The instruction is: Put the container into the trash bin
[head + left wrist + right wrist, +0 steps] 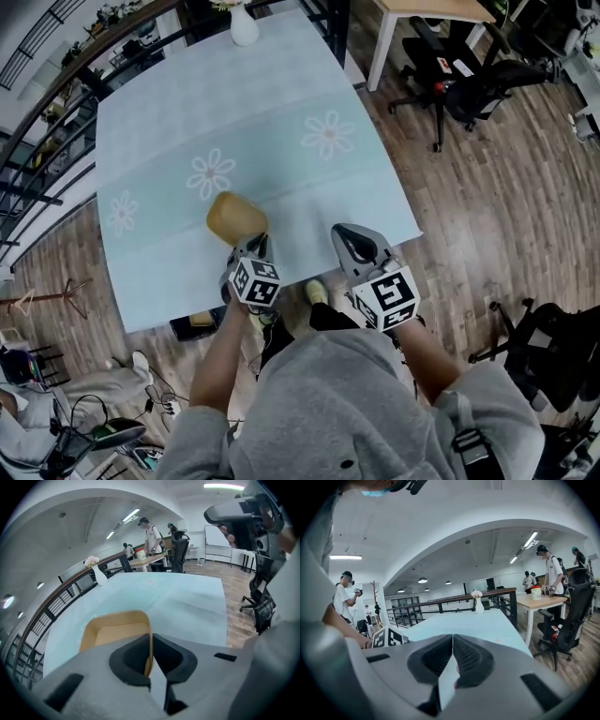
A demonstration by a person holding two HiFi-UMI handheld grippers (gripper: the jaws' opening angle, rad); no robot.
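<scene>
Grasp step. Left gripper [251,246] is pinched tight on the rim wall of the shallow tan paperboard container [234,217], near the pale blue table's [281,94] 6 o'clock edge. Right gripper [352,239], at its 3 o'clock, is closed and empty. Next: lift clear and find the bin, which is unseen.

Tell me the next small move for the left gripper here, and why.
Probably lift the container straight up off the table. The left gripper has its jaws pinched on one wall of the container, so the grip looks set, while the container rests on the table. No trash bin shows in any view, so which way to carry it cannot be judged yet.
</scene>
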